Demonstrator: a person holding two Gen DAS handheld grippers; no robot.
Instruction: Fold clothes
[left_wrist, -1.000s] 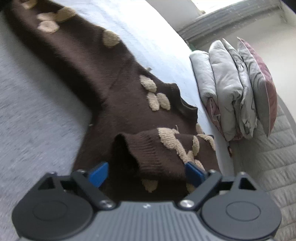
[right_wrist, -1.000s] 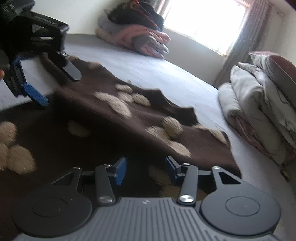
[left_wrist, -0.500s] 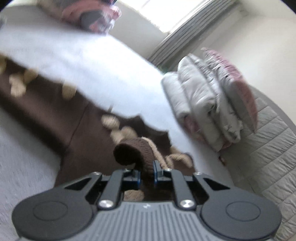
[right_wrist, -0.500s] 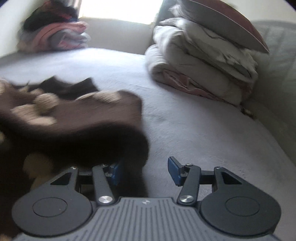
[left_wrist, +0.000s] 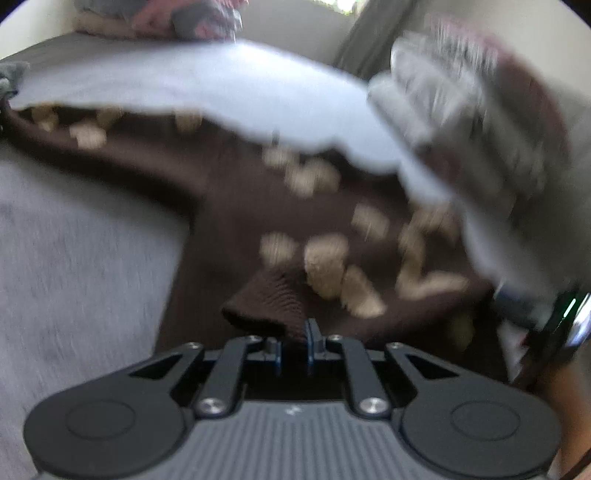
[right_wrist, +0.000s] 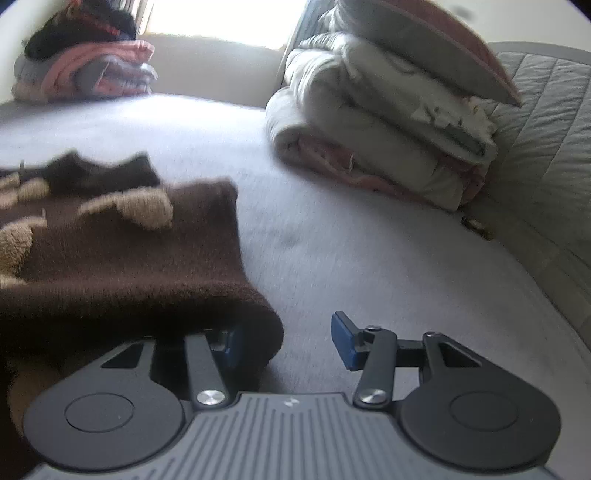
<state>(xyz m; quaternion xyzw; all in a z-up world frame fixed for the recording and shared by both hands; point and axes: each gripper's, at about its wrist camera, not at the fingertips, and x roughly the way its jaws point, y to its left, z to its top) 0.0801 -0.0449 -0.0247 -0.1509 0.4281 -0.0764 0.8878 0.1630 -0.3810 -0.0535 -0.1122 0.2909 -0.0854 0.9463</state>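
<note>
Pinching a ribbed cuff (left_wrist: 271, 301), left gripper (left_wrist: 295, 341) holds the brown sweater (left_wrist: 236, 206) mid-bed; right gripper (right_wrist: 286, 341) gapes beside its folded edge. Sleeve fold underway; next, lay the cuff flat.

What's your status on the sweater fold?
Left gripper shut on sweater cuff. Right gripper open, sweater draped over its left finger. Nothing in the way.

Dark brown knit sweater (left_wrist: 236, 206) with tan fuzzy patches, spread flat on my light grey bed surface, blurred in left view. Ribbed cuff (left_wrist: 269, 306) raised at 6 o'clock, folded over body. One sleeve runs toward 10 o'clock. In right view, sweater (right_wrist: 122, 258) edge lies at 9 o'clock.
</note>
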